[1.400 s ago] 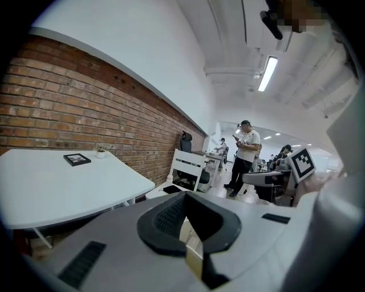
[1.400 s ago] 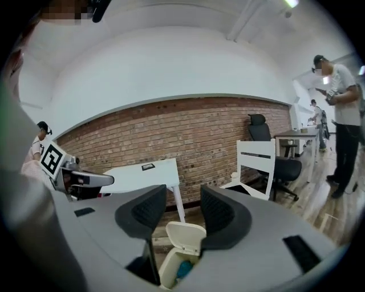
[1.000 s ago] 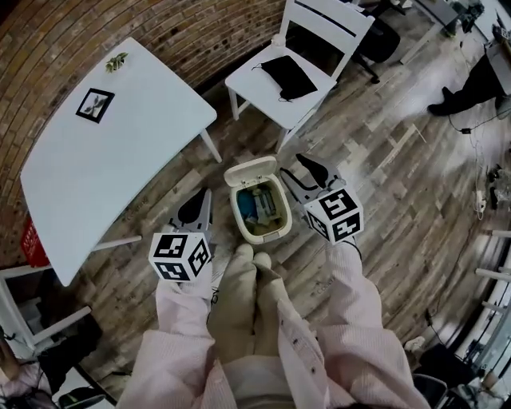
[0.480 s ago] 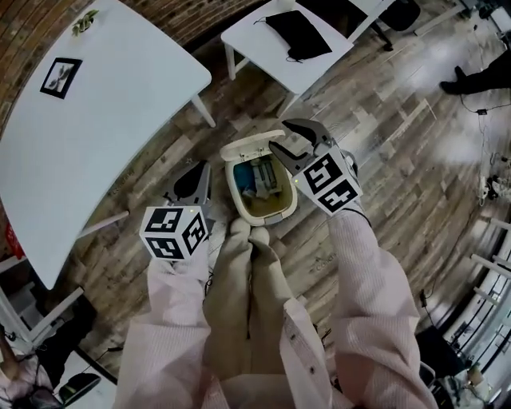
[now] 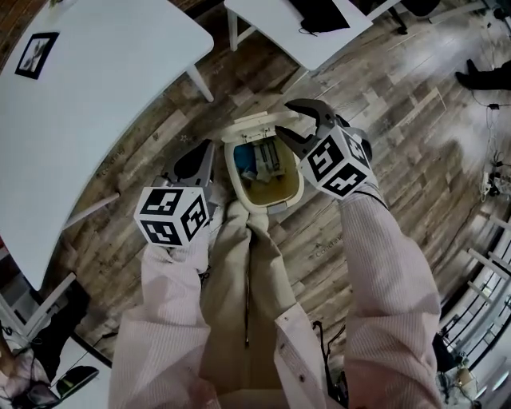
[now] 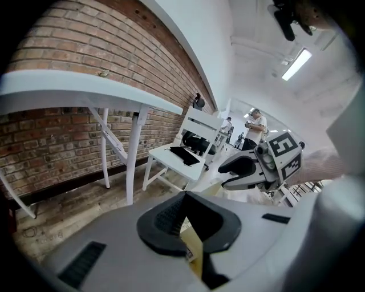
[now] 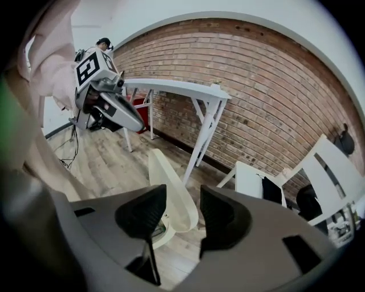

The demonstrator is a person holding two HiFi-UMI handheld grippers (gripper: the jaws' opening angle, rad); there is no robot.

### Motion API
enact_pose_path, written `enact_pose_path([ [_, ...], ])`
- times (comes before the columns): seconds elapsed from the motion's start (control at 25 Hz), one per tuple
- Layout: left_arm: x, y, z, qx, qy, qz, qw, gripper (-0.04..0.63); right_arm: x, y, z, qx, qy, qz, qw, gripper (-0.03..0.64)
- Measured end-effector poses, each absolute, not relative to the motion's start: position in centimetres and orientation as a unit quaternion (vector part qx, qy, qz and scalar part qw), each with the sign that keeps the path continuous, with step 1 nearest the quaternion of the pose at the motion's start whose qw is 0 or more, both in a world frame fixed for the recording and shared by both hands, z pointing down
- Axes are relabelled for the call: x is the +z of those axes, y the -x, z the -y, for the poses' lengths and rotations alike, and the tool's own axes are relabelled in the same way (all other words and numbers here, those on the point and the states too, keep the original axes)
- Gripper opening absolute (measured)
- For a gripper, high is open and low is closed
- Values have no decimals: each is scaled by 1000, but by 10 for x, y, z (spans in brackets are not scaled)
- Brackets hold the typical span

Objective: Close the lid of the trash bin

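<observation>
The cream trash bin [image 5: 297, 190] stands on the wooden floor in front of my feet, with rubbish inside. Its lid [image 5: 252, 125] is raised upright at the far side. My right gripper [image 5: 284, 120] is open, just right of the lid's top edge and above the bin's far right corner. In the right gripper view the upright lid [image 7: 173, 191] shows through the gap between the jaws of the right gripper [image 7: 183, 192], a little beyond them. My left gripper [image 5: 204, 150] is shut and holds nothing, low at the bin's left side. In the left gripper view its pads [image 6: 171, 212] meet.
A white table [image 5: 80, 96] stands to the left against a brick wall [image 7: 256, 85]. A white chair [image 5: 307, 36] with a black bag [image 5: 319, 11] is just beyond the bin. My legs [image 5: 239, 272] are close behind the bin. A person [image 6: 255, 129] stands far off.
My right gripper has swung left from beside the bin to the raised lid's edge. The left gripper has kept its place beside the bin. The lid is still up.
</observation>
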State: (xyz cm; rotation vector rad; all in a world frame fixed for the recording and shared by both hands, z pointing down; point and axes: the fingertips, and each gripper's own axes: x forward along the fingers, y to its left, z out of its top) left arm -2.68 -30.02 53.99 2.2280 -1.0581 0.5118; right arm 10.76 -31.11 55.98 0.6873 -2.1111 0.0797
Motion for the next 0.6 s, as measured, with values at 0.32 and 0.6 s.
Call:
enact_pose_path([
  [0.32, 561, 31, 299, 199, -837, 397, 320, -8, 587, -106, 315, 1, -242, 841, 483, 170],
  [0.6, 567, 35, 295, 200, -833, 398, 328, -8, 591, -105, 311, -14, -232, 837, 496, 170],
])
